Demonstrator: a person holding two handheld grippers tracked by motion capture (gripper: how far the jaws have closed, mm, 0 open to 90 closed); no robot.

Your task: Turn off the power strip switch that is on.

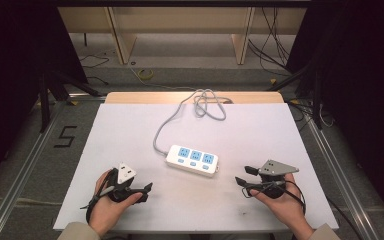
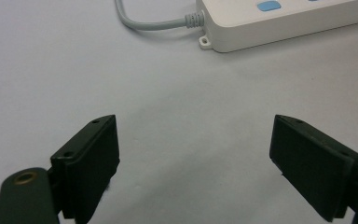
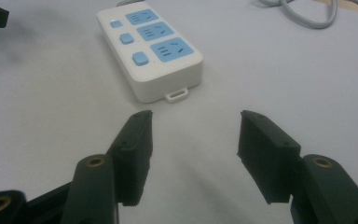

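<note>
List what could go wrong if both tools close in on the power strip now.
1. The power strip lies loose on the white table; a push from the left tool or right tool alone may slide or turn it.
2. Its grey cable runs to a loose coil at the far edge and may drag or snag.
3. The body looks wide for open jaws, so a grip may slip.

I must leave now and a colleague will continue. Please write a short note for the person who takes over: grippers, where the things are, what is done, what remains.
Left gripper: open, empty, resting low near the table's front left.
Right gripper: open, empty, near the front right, pointing toward the strip.
Power strip: flat in the middle of the white table, between both grippers, untouched. Three blue sockets, nothing plugged in.
Its grey cable runs back and lies coiled at the far edge.
Done: nothing visible yet.
Left: probably approach and handle the strip.
</note>
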